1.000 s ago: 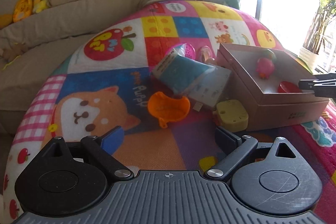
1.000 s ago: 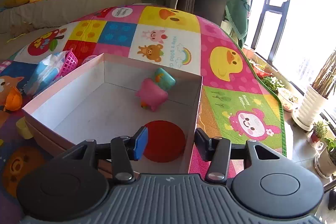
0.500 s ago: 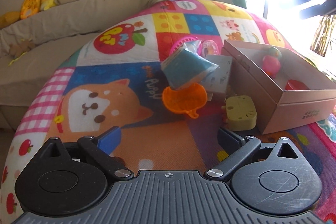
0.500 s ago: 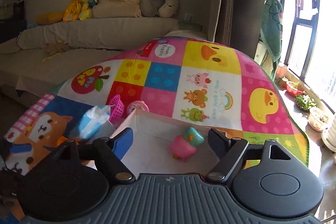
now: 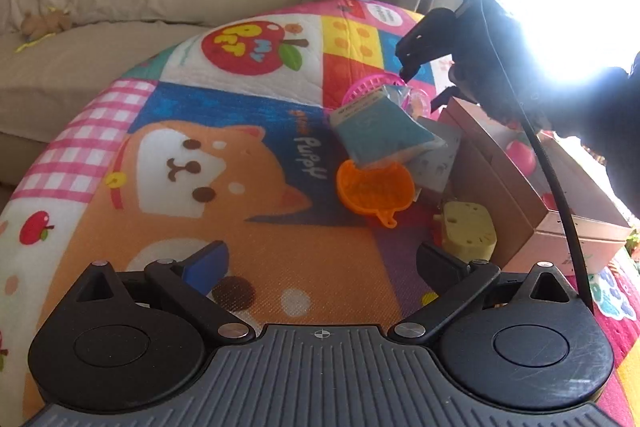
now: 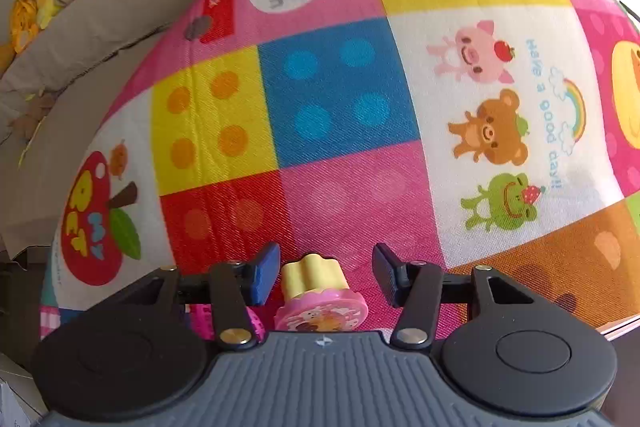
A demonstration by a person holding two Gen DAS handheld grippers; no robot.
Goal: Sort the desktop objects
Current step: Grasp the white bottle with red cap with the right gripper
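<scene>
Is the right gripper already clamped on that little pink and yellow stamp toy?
No, the right gripper is open, its fingers standing apart on either side of the pink and yellow stamp toy without touching it.

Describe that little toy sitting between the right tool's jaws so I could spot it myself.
Find the colourful patchwork play mat, then its plain pink square nearest the right gripper. There, between the open jaws, stands a small stamp-like plastic toy: a pale yellow fluted knob on a round pink cartoon-printed base.
</scene>
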